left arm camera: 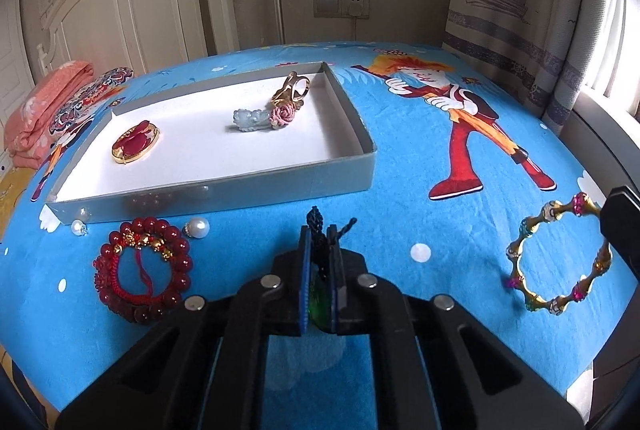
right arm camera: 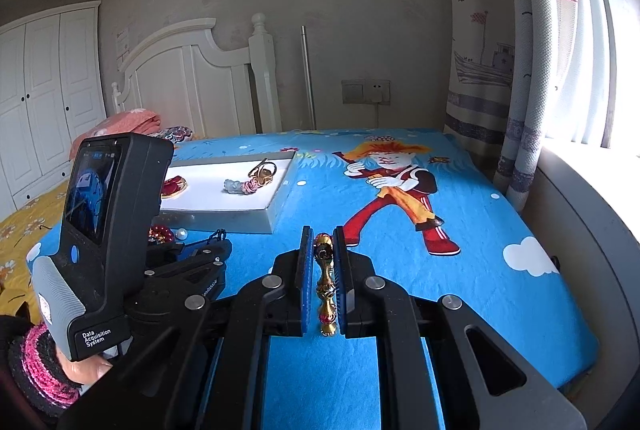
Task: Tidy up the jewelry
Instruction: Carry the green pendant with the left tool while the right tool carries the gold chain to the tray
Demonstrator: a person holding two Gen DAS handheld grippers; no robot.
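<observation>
We are mid-carry, as we judge it: both grippers hold a piece of jewelry above the bed, and the tray is where they belong.

The left gripper has its fingers nearly closed on a green pendant, whose black cord sticks out past the tips. The right gripper has its fingers drawn in on a gold bangle, held edge-on between the pads.

The tray sits ahead and to the left, already holding a red brooch, a pale jade carving, a pink rose and a gold ring.

The next move, we think, calls for lifting each piece over the tray's near wall, setting it on bare white floor clear of the others, then opening. The cord could snag on a finger at release.

The left view alone shows what remains on the bed: a red bead bracelet and two pearl earrings just before the tray. It also shows the bangle as a full ring at its right edge, which the right view cannot. The right view alone shows the left gripper from outside, and a sleeve behind it.
</observation>
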